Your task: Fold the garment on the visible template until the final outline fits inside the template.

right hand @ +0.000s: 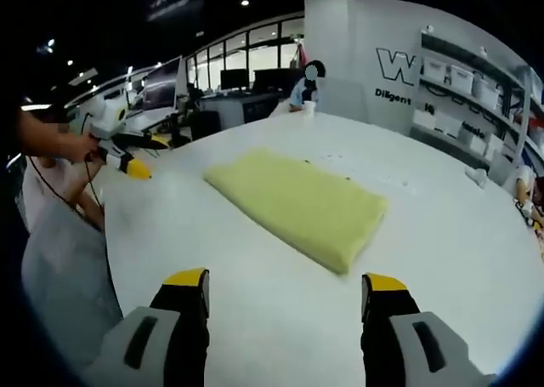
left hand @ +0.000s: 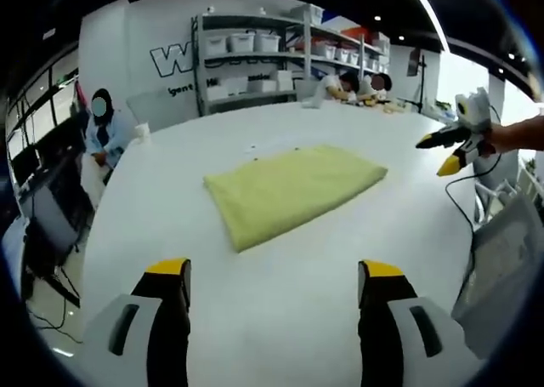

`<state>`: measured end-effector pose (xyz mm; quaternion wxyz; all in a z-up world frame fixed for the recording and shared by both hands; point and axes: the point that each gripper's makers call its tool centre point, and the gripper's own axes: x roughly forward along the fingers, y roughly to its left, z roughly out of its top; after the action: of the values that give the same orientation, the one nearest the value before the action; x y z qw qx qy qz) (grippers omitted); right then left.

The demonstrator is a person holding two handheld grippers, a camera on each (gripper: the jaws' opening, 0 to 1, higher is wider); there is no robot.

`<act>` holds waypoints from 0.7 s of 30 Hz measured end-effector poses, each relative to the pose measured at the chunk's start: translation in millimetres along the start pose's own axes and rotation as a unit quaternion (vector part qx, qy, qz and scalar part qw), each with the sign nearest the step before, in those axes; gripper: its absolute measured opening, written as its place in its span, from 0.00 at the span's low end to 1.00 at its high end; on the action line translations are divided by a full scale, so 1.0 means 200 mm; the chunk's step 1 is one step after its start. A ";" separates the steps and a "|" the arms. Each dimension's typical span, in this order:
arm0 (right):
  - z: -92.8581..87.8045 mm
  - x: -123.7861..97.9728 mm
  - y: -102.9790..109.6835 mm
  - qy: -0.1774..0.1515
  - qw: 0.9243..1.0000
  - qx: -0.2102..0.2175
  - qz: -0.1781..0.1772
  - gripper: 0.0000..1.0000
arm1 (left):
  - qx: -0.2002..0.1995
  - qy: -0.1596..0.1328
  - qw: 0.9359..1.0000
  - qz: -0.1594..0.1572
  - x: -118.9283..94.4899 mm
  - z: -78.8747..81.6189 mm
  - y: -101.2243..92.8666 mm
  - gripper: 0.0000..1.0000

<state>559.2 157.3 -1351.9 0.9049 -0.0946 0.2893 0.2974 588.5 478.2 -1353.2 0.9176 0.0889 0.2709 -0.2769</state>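
Note:
A pale yellow garment (left hand: 293, 191) lies folded into a flat rectangle in the middle of the white table (left hand: 280, 319). In the right gripper view the same garment (right hand: 297, 204) runs diagonally ahead of me. My left gripper (left hand: 274, 272) is open above bare table, well short of the cloth, with nothing between its jaws. My right gripper (right hand: 286, 281) is likewise open over bare table, apart from the cloth. The right gripper (left hand: 446, 149) also shows held in a hand beyond the garment's right end. The left gripper (right hand: 136, 156) shows hand-held at the table's left edge.
Small dark marks (left hand: 251, 149) dot the table by the garment's far edge. A shelf unit (left hand: 255, 59) with white bins stands behind the table. People sit at the far edge (left hand: 102, 132), with a white cup (left hand: 141, 132) near one. Desks with monitors (right hand: 161, 85) stand off the table.

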 end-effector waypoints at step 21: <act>-0.04 -0.21 0.13 -0.062 0.997 0.024 -0.038 0.82 | 0.005 -0.020 1.000 0.020 -0.19 -0.13 -0.19 0.84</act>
<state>512.8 155.5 -1335.1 0.9338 -0.0647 0.2356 0.2614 529.4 472.7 -1353.5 0.9277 0.0936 0.2492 -0.2619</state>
